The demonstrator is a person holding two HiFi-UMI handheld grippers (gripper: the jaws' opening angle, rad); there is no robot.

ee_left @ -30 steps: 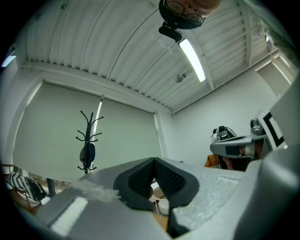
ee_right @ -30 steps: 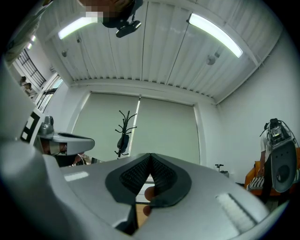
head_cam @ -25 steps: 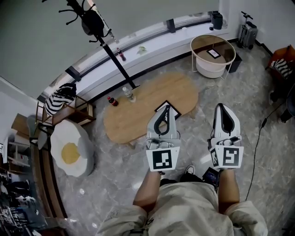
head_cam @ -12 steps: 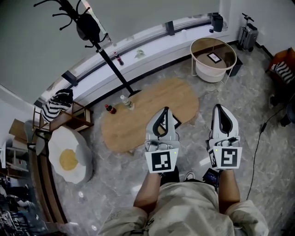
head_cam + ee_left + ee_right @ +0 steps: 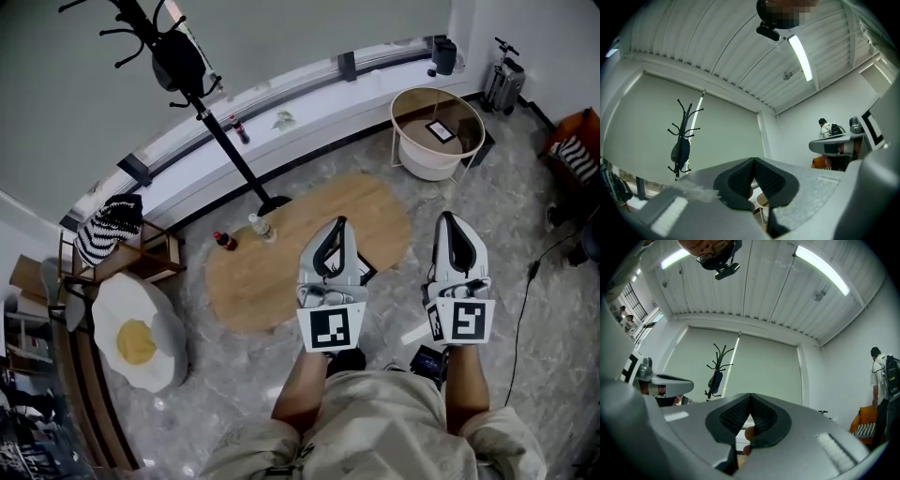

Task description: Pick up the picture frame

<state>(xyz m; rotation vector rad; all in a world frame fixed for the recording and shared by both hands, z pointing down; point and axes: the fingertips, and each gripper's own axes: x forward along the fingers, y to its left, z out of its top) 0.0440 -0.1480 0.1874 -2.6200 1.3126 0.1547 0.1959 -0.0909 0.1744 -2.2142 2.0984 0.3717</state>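
In the head view a low oval wooden table [image 5: 272, 272] lies ahead on the grey floor. The black-edged picture frame [image 5: 367, 271] rests on its near right part, and only a dark corner shows past my left gripper [image 5: 338, 225]. That gripper hovers over the table's right end, shut and empty. My right gripper [image 5: 451, 218] is held beside it over the floor, right of the table, shut with nothing in it. In the left gripper view the pads of the left gripper [image 5: 753, 159] meet, as do those of the right gripper [image 5: 750, 394] in the right gripper view.
Two bottles [image 5: 225, 241] stand on the table's far left. A black coat stand [image 5: 211, 122] rises behind it. A round side table [image 5: 405, 141] at the back right holds a second small frame [image 5: 438, 130]. An egg-shaped cushion [image 5: 136, 337] lies left; a cable [image 5: 525, 300] trails right.
The table has drifted lower in the head view, toward my grippers, and the picture frame has slipped behind the left gripper. Both grippers stayed shut, side by side.
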